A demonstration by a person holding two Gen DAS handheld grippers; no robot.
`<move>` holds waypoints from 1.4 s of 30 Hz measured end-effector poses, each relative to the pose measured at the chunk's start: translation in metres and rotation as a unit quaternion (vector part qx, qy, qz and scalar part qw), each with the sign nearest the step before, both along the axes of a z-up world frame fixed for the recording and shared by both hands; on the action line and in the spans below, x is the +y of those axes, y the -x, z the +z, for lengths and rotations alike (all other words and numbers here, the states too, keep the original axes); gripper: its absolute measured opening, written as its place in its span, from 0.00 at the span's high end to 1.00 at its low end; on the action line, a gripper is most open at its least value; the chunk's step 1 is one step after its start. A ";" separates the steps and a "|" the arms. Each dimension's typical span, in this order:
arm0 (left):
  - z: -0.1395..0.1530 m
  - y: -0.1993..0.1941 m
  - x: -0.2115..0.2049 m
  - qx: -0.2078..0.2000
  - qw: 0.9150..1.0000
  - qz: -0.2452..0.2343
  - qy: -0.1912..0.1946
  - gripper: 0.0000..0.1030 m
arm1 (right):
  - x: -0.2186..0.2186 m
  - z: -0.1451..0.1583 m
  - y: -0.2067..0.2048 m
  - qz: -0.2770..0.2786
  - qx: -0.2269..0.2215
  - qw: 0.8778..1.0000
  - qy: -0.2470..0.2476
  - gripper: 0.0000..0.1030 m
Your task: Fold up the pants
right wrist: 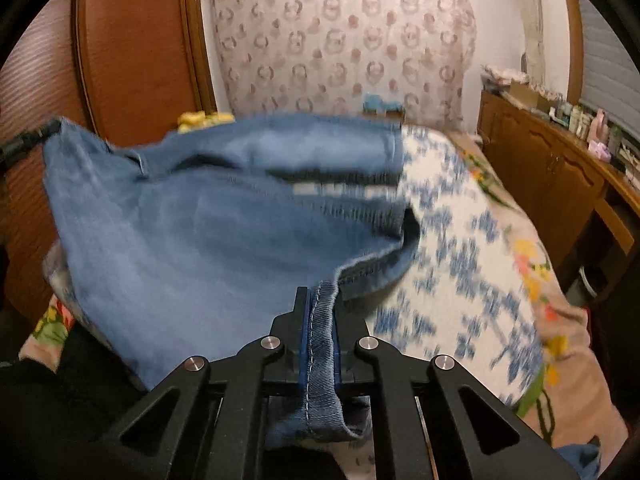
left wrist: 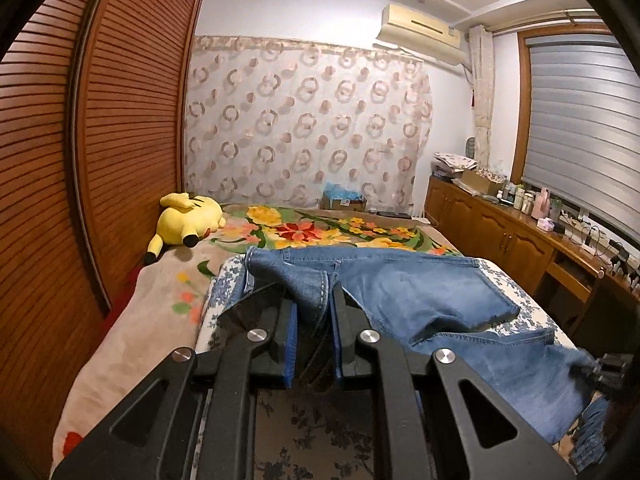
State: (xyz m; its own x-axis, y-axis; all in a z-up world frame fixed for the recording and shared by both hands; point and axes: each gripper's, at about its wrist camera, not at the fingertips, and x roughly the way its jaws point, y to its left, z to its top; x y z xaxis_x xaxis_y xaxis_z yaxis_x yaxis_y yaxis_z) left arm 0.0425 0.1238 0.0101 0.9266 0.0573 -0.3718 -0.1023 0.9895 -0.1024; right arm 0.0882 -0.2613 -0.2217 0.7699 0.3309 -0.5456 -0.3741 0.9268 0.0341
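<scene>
Denim is what both tools carry: the pants (left wrist: 400, 280) lie partly spread on the blue-flowered sheet (left wrist: 532, 300) of the bed, w/ the near ends lifted off it. We have the left gripper (left wrist: 314, 312) clamped on a stitched hem, the cloth bunched between its blue pads (left wrist: 290, 344); jaws stand nearly together, only fabric thickness between them. We have the right gripper (right wrist: 322, 320) pinched likewise on a seamed edge that runs straight down through its jaws, tail of the hem hanging below. No earlier view is given, so we state grip only. Reason for two pinch pts on hems: holding both ends of the same edge lets us raise it as one line, so the fabric drapes in a sheet and can be carried over the rest w/o twisting. In the right wrist view the denim hangs as a wide curtain between the tools, approx. level along its top, which suits a fold toward the far end. We judge the step as lift-and-carry, fold not yet laid. Risk: thick hem slips if tension goes uneven. The yellow plush toy (left wrist: 188, 220) sits on the floral blanket (left wrist: 304, 232) well apart, beside the slatted wardrobe door (left wrist: 132, 120), clear of the work area.
</scene>
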 end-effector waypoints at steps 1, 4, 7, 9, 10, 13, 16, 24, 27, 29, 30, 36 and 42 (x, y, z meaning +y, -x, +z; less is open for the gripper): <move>0.001 -0.002 -0.001 -0.001 1.000 0.001 -0.003 0.86 | 0.001 0.007 0.000 0.003 -0.012 1.000 0.003 0.92; 0.004 -0.010 0.002 -0.003 1.000 0.002 -0.003 0.86 | 0.006 0.025 -0.007 0.011 -0.043 0.999 0.014 0.92; 0.005 -0.016 0.005 -0.004 1.000 0.002 -0.002 0.86 | 0.008 0.038 -0.020 0.010 -0.064 0.998 0.017 0.92; 0.005 -0.023 0.008 -0.003 1.000 0.004 -0.003 0.86 | 0.006 0.045 -0.030 0.007 -0.073 0.997 0.014 0.93; 0.006 -0.028 0.010 -0.002 1.000 0.004 -0.002 0.86 | 0.005 0.047 -0.035 0.004 -0.076 0.997 0.013 0.93; 0.008 -0.042 0.015 -0.001 1.000 0.006 0.005 0.86 | 0.001 0.053 -0.045 -0.001 -0.083 0.997 0.009 0.93; 0.010 -0.052 0.022 -0.002 1.000 0.009 0.012 0.86 | 0.001 0.053 -0.058 -0.006 -0.085 0.996 0.008 0.93; 0.011 -0.056 0.026 -0.003 1.000 0.011 0.014 0.86 | 0.010 0.053 -0.080 0.001 -0.079 0.997 -0.003 0.93; 0.013 -0.068 0.032 0.001 1.000 0.014 0.017 0.86 | 0.011 0.062 -0.093 0.004 -0.080 0.997 -0.005 0.93; 0.015 -0.078 0.037 0.003 1.000 0.016 0.018 0.86 | 0.010 0.066 -0.098 0.005 -0.082 0.997 -0.008 0.93; 0.016 -0.083 0.038 0.004 1.000 0.017 0.018 0.86 | 0.009 0.068 -0.100 0.005 -0.083 0.996 -0.009 0.93; 0.023 -0.121 0.047 0.009 1.000 0.020 0.020 0.86 | 0.010 0.073 -0.126 0.002 -0.082 0.997 -0.010 0.93; 0.019 -0.157 0.054 0.022 0.999 0.019 0.021 0.86 | 0.018 0.069 -0.151 -0.005 -0.068 0.998 -0.007 0.93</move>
